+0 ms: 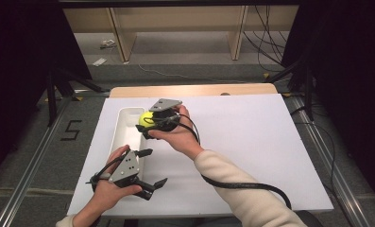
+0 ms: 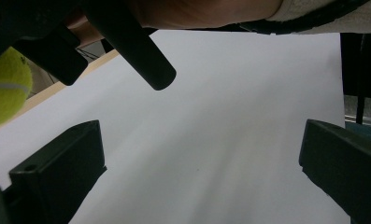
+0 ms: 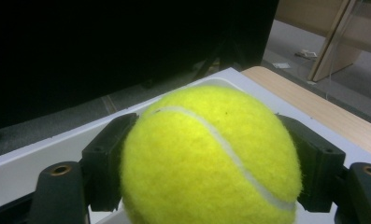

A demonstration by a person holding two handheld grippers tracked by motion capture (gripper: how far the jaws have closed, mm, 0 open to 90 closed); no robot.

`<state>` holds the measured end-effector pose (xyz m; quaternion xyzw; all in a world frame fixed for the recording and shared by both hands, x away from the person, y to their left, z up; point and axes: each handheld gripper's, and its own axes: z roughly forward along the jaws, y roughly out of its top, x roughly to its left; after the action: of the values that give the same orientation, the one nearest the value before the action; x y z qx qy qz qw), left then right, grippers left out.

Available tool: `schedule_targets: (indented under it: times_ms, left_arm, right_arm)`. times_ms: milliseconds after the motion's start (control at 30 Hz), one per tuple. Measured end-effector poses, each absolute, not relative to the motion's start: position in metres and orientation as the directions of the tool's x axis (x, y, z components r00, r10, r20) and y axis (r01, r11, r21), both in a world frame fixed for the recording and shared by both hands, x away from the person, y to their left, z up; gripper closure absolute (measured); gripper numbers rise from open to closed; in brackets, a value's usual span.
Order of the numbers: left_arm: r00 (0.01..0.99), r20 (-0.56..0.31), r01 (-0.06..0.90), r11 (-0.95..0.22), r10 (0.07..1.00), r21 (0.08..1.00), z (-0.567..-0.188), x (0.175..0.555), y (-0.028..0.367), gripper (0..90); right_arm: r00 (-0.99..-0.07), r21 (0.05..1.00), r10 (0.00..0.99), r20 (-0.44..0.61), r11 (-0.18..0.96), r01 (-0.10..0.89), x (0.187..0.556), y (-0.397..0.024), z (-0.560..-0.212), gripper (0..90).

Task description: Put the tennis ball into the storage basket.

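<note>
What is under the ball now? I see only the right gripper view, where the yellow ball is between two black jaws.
Observer: In the high view the tennis ball hangs over the right edge of a white tray, about level with its middle.
Operator: Is something already inside this tray?
Observer: The part of the tray that the high view shows is bare; the right claw covers a bit of its right edge.
Operator: And where is the other claw, please?
Observer: The left claw stands open with nothing between its jaws, low over the white sheet just near of the tray's closest end.
</note>
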<state>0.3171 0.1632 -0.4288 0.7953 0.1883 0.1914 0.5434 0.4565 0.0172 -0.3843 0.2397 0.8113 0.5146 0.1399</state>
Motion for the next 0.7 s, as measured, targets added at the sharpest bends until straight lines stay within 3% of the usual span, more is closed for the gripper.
schedule_targets:
  times_ms: [700]
  left_arm:
    - [0.859,0.102,0.089,-0.342,0.501,0.936,-0.429,0.3168,0.1622,0.0]
  right_arm:
    - [-0.85,0.903,0.527,0.016,0.358,0.239,0.4575,0.0244,-0.3797,26.7]
